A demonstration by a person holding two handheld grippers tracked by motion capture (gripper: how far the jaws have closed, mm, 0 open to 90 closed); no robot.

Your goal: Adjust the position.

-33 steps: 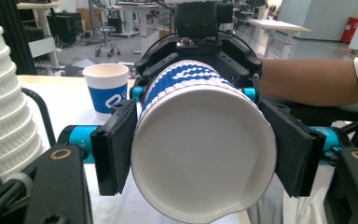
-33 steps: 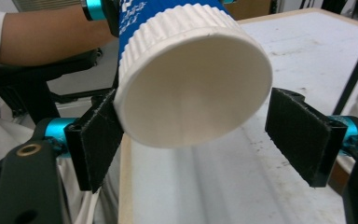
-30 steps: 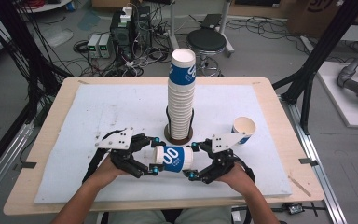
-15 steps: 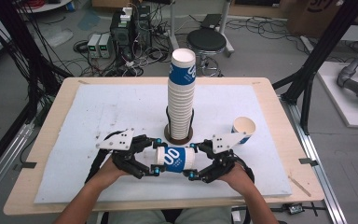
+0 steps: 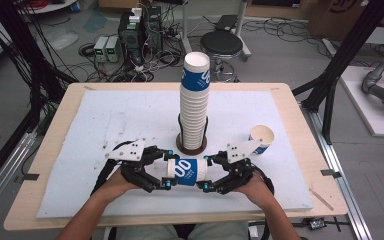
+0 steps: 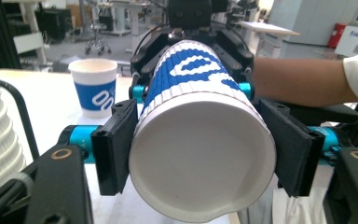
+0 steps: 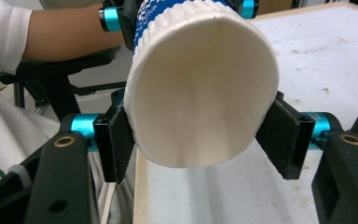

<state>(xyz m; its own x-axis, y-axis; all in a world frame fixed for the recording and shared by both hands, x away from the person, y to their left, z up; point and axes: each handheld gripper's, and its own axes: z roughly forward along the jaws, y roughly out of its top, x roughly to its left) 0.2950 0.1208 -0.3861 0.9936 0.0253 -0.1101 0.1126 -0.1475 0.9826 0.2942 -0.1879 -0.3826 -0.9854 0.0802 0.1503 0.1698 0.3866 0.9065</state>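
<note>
High view: on the white table mat (image 5: 105, 125), a tall stack of cups (image 5: 195, 105) stands at centre. At 6 o'clock from it, the left gripper (image 5: 167, 173) and right gripper (image 5: 207, 173) clamp either end of a sideways paper cup (image 5: 186, 171); a lone cup (image 5: 261, 139) sits at 3 o'clock.

Both forearms come in from the table's near edge, angled inward toward each other; left gripper (image 5: 167, 171) points right, right gripper (image 5: 207, 173) points left, tips facing across a short gap; each hand wraps its gripper from behind; left jaws are pressed on a cup (image 5: 186, 171) at its closed end, right jaws look closed on its open end, contact partly hidden; wrists low, near the table.
</note>
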